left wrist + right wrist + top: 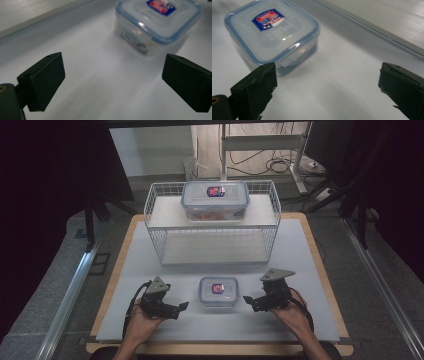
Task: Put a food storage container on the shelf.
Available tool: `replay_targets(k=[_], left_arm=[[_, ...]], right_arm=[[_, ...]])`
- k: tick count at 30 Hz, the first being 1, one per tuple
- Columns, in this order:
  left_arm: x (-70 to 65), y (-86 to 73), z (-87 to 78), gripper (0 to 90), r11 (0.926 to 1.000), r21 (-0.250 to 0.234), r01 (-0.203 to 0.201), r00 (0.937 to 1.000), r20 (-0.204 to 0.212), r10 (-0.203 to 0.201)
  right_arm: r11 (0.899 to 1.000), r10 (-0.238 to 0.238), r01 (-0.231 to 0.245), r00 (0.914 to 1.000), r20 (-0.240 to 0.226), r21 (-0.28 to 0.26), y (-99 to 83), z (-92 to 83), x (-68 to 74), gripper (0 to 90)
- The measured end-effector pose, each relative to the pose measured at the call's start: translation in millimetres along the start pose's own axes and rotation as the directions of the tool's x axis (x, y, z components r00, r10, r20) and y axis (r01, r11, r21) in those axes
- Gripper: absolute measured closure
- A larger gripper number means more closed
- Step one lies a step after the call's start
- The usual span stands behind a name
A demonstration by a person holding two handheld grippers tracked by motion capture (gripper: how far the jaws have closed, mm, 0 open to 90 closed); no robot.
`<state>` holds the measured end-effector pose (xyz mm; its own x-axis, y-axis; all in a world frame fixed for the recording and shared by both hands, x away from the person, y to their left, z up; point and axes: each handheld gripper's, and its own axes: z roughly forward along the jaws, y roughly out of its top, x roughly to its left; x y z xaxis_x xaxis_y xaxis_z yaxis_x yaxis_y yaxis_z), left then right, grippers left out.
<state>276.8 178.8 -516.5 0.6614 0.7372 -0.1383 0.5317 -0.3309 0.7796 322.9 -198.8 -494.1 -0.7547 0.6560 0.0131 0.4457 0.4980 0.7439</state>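
A small clear food box with a blue-rimmed lid and a red-and-blue label (218, 291) (157, 23) (272, 32) sits on the white table top near the front. My left gripper (183, 307) (113, 83) rests just left of it, open, its jaws wide apart with nothing between them. My right gripper (247, 300) (328, 91) lies just right of the box, also open and empty. A larger box of the same kind (215, 200), with orange contents, stands on top of the white wire rack (156, 202) at the back.
The wire rack has a lower shelf (212, 247) with nothing on it. The white mat (300, 270) covers a wooden table. Beyond the table are a desk frame (300, 165), cables on the floor and dark curtains at both sides.
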Motion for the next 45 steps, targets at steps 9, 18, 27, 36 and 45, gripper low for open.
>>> replay_targets(k=[9, 18, 27, 36, 45], left_arm=[[3.9, 13.1, 7.5, 9.4, 0.9993, -0.029, 0.025, 0.9984, 0.052, -0.024], [4.6, 32.2, 28.6, 15.3, 0.9998, 0.008, 0.018, 0.9935, 0.112, -0.019], [1.4, 40.6, 51.8, 16.8, 0.9986, 0.050, 0.017, 0.9770, 0.211, -0.027], [-1.7, 42.4, 65.9, 18.0, 0.9925, 0.101, 0.069, 0.9456, 0.310, -0.097], [-7.0, 40.4, 52.7, 31.8, 0.9944, 0.077, 0.072, 0.9572, 0.275, -0.091]], right_arm=[[0.999, 0.039, -0.037, 0.9981, -0.048, 0.038, 9.4, 3.1, 7.4, 6.5], [0.998, 0.057, -0.055, 0.9940, -0.094, 0.023, 18.5, 10.7, 10.2, 23.3], [0.993, 0.113, -0.106, 0.9788, -0.170, 0.052, 21.9, 25.8, 7.7, 28.4], [0.970, 0.237, -0.208, 0.9213, -0.308, 0.124, 21.2, 43.6, 0.8, 24.7], [0.974, 0.221, -0.190, 0.9247, -0.310, 0.127, 20.5, 35.2, 5.1, 35.8]])
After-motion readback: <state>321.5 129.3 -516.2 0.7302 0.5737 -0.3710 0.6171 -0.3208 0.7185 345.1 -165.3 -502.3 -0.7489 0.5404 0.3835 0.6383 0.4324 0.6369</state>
